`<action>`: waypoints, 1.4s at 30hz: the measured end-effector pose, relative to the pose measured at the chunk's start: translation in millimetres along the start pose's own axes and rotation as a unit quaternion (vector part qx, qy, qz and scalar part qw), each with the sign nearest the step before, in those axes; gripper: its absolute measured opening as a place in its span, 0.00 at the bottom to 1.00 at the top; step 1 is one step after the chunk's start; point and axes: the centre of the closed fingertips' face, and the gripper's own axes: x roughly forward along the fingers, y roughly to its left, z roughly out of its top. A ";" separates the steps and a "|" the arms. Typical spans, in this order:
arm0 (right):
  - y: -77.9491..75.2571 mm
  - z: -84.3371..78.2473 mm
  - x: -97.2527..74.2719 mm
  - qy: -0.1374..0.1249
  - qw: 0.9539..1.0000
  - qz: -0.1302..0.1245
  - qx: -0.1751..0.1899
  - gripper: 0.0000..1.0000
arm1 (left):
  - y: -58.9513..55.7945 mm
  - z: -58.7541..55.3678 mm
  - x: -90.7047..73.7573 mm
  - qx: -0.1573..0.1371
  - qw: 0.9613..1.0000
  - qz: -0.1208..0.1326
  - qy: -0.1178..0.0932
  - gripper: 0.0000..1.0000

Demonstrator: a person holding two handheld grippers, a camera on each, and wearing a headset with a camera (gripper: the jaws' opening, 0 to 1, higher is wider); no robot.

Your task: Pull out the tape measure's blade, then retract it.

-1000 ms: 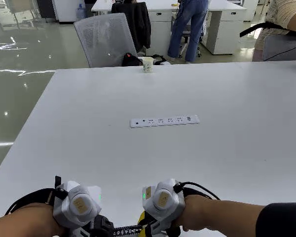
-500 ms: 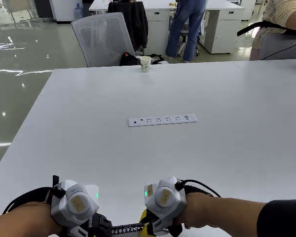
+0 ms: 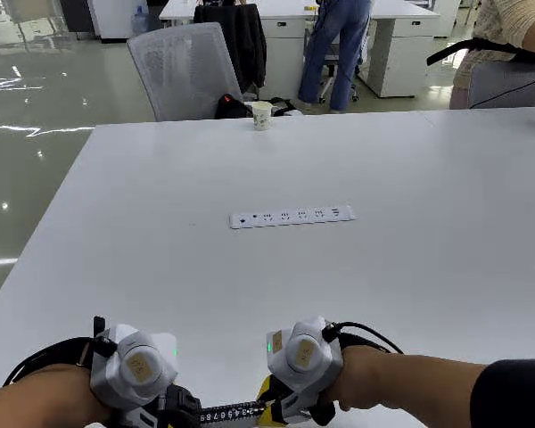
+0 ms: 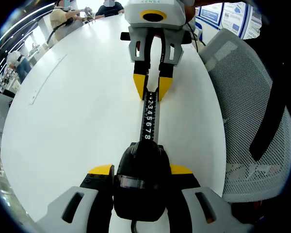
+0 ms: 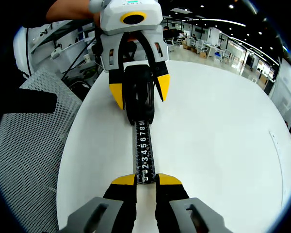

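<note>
Your left hand-held gripper [image 4: 141, 171] is clenched on the tape measure [image 4: 138, 191] case; your right hand-held gripper [image 5: 145, 180] pinches the blade [image 5: 143, 145] tip.
The blade spans the short gap between them, just above the desk [image 3: 250, 285]. The case looks rigid and weighty: squeeze its flat sides. The thin blade is likely springy and slick, so hold its end hook.

office | white desks [image 3: 276, 31] — mesh chair [image 3: 185, 71] — power strip [image 3: 291, 217]
</note>
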 end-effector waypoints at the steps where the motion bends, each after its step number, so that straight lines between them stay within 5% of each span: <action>1: -0.2 -0.6 -0.2 0.000 1.000 0.000 -0.001 0.11 | 0.1 0.1 0.1 0.000 1.000 0.000 0.000 0.37; 42: -1.6 -23.8 -18.3 0.006 1.000 -0.002 0.008 0.11 | 1.2 -0.2 -0.1 0.000 1.000 0.001 0.002 0.37</action>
